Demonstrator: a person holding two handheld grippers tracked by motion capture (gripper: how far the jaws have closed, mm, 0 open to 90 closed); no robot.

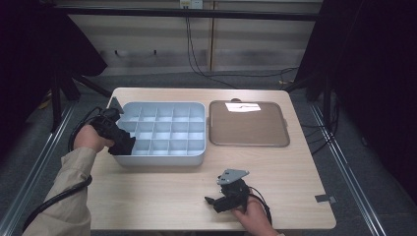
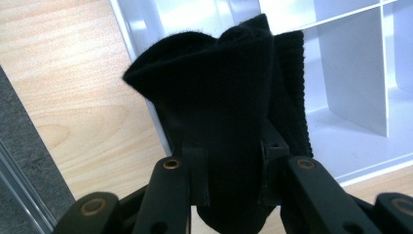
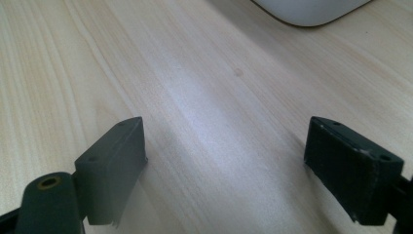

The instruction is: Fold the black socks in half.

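Observation:
A folded black sock (image 2: 229, 102) is clamped between the jaws of my left gripper (image 2: 233, 170), held over the left wall of a pale blue divided organiser box (image 2: 350, 78). From above, the left gripper (image 1: 119, 139) and the black sock (image 1: 125, 143) sit at the near left corner of the organiser box (image 1: 163, 158). My right gripper (image 1: 212, 201) rests low over the table near the front edge, jaws wide apart. Between the right gripper's fingertips (image 3: 117, 161) lies only bare wood, and its midpoint (image 3: 225, 168) holds nothing.
A brown tray (image 1: 248, 140) with a white slip of paper (image 1: 242, 106) lies to the right of the box. The wooden table (image 1: 157, 196) ends in metal rails left and right. A rounded white corner (image 3: 311, 9) shows at the top of the right gripper view.

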